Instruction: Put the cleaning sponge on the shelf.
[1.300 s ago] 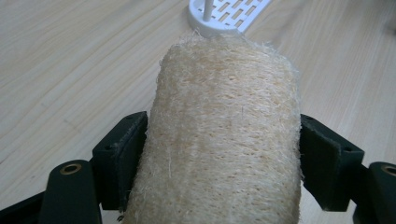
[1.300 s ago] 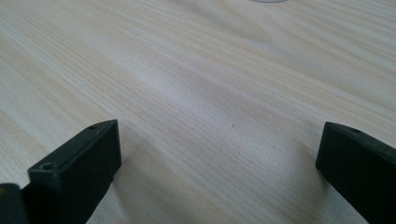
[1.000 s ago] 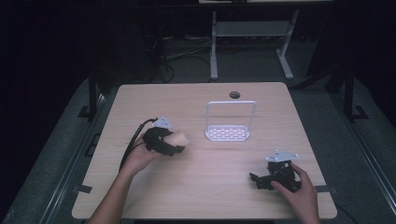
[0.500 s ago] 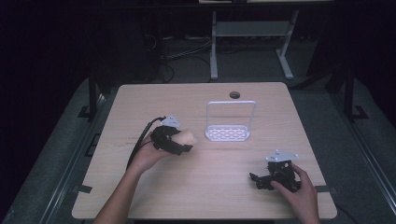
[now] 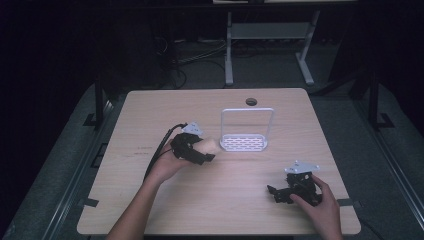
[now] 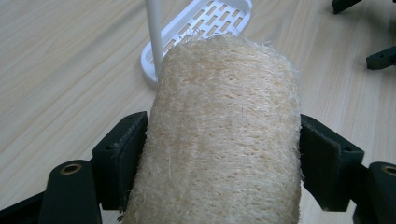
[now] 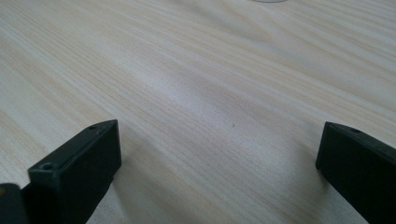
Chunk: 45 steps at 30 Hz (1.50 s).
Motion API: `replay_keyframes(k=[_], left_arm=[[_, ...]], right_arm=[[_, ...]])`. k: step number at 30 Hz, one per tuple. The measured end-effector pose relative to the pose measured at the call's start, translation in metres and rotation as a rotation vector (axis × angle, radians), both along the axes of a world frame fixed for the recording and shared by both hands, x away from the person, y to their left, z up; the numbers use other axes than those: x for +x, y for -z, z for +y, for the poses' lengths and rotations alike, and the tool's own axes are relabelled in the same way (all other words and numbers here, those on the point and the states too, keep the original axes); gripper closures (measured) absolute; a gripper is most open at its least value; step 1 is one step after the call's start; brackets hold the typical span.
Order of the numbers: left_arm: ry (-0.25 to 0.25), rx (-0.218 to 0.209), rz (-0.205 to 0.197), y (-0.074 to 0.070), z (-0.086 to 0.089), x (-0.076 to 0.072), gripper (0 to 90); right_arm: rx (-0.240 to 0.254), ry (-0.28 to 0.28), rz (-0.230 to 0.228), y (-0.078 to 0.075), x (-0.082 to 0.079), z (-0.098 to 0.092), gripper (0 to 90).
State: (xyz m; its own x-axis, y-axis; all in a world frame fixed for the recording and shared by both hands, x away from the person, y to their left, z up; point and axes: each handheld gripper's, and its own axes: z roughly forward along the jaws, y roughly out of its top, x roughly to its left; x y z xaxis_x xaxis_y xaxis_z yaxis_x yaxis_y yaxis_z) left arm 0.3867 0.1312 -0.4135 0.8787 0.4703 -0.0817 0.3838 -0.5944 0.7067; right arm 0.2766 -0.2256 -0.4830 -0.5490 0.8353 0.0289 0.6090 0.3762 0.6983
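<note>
A white slotted rack (image 5: 245, 142) with an upright wire loop stands mid-table, just ahead of the left gripper (image 5: 202, 152), its post rising directly before the load. The gripper's pads clamp a pale, coarse-fibred loofah cylinder (image 6: 224, 135) by its sides. The right gripper (image 5: 280, 192), jaws wide and empty, rests near the wooden table's (image 5: 165, 107) front right edge, bare tabletop between the two.

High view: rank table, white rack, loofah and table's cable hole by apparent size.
1. table
2. white rack
3. loofah, partly hidden by the left gripper gripping it
4. cable hole
</note>
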Motion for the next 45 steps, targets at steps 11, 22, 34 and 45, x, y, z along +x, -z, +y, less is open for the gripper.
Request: replay_keyframes(k=[11, 22, 34, 45], left_arm=[[0.01, -0.009, 0.002, 0.004, -0.017, 0.002, 23.6], [0.03, -0.012, 0.001, 0.006, -0.038, 0.004, 23.6], [0.049, -0.01, -0.016, 0.003, -0.063, 0.008, 23.6], [0.039, -0.023, -0.025, 0.005, -0.089, 0.014, 23.7]], right_arm=[[-0.001, 0.0, 0.0, 0.0, 0.0, 0.0, 0.0], [0.0, 0.0, 0.0, 0.0, 0.0, 0.0, 0.0], [0.0, 0.0, 0.0, 0.0, 0.0, 0.0, 0.0], [0.003, 0.0, 0.001, 0.0, 0.0, 0.0, 0.0]])
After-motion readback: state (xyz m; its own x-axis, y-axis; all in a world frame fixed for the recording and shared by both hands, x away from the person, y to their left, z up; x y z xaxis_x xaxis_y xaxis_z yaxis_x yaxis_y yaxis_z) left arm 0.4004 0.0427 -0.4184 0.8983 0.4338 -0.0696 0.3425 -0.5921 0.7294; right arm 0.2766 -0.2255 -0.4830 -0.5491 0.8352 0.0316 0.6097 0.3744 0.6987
